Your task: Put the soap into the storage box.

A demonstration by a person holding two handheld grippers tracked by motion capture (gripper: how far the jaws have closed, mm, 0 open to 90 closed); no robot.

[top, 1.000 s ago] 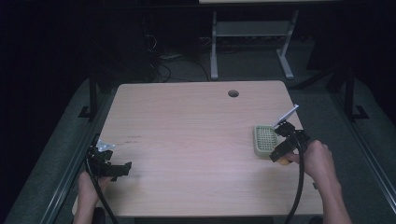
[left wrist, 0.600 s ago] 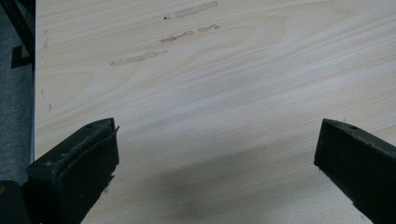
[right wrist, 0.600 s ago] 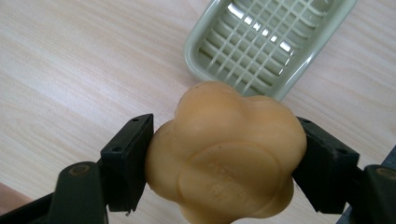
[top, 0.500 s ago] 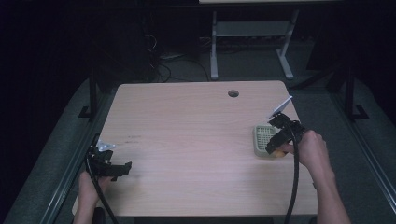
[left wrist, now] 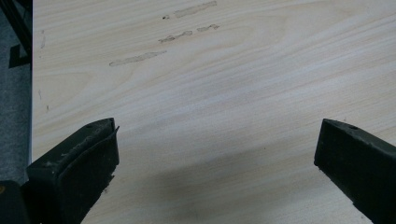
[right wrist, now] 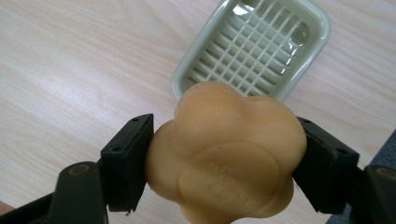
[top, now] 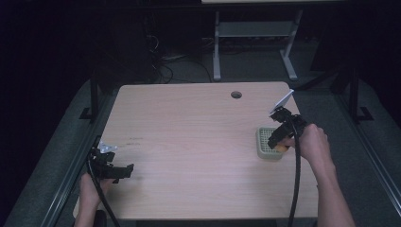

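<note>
My right gripper (right wrist: pixel 222 158) is shut on an orange flower-shaped soap bar (right wrist: pixel 224 156), held just above the table. A pale green soap dish (right wrist: pixel 254 46) with a ribbed grid floor lies just beyond the soap. In the high view the right gripper (top: pixel 278 139) hangs over the right edge of that soap dish (top: pixel 264 142), near the table's right side. My left gripper (top: pixel 124 171) rests low at the table's front left corner, jaws wide apart. In the left gripper view its fingers (left wrist: pixel 74 168) frame bare wood.
The light wood table (top: pixel 189 142) has a round cable hole (top: pixel 236 94) near its far edge. Faint smudge marks (left wrist: pixel 163 37) lie on the wood ahead of the left gripper. A metal stand (top: pixel 255 33) is on the floor behind the table.
My right gripper has moved left and slightly away from me with the soap, closing in over the soap dish. The left gripper has stayed still.
</note>
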